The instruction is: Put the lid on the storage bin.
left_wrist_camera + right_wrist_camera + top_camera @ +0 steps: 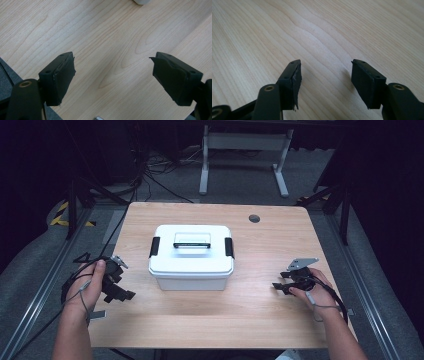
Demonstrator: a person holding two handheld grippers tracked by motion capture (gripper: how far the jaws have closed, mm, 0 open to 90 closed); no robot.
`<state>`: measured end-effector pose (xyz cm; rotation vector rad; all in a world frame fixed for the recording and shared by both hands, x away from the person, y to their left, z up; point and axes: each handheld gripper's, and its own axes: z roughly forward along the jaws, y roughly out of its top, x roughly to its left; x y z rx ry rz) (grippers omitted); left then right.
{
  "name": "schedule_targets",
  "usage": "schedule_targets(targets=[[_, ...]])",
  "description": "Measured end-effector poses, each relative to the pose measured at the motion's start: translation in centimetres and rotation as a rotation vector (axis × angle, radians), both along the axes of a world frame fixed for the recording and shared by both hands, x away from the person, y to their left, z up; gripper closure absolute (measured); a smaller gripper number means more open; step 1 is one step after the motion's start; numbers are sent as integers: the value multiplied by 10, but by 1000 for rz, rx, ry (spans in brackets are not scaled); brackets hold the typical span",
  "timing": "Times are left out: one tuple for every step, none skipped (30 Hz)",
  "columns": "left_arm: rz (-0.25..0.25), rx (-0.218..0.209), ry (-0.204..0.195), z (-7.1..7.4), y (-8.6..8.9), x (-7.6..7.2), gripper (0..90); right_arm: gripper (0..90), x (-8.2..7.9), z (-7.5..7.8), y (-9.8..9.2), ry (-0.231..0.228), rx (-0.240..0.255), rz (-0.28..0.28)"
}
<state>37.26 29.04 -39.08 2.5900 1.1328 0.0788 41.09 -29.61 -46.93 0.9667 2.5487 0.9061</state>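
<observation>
Your left tool (119,290) and right tool (284,285) both gape apart, gripping nothing, low over the table (260,315). The closed white box (191,256) sits between your tools, touching neither.

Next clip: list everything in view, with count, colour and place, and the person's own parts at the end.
box: one, white, lidded, black latch at each end, handle on top, table centre.
table: one, light wood, under everything.
hole: one, dark, round, far right of the tabletop.
frame: one, white, on the floor beyond the table.
cables: several, black, on the floor at far left.
left tool: one, black, open, left of the box.
right tool: one, black, open, right of the box.
hands: two, one around each tool.
</observation>
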Motion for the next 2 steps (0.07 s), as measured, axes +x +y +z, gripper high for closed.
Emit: schedule_targets(targets=[[-3,2,1,1,0,0,185,421,-1,-1,0,-14,9,-3],[-3,2,1,1,0,0,186,421,-2,-2,0,-25,16,-6]])
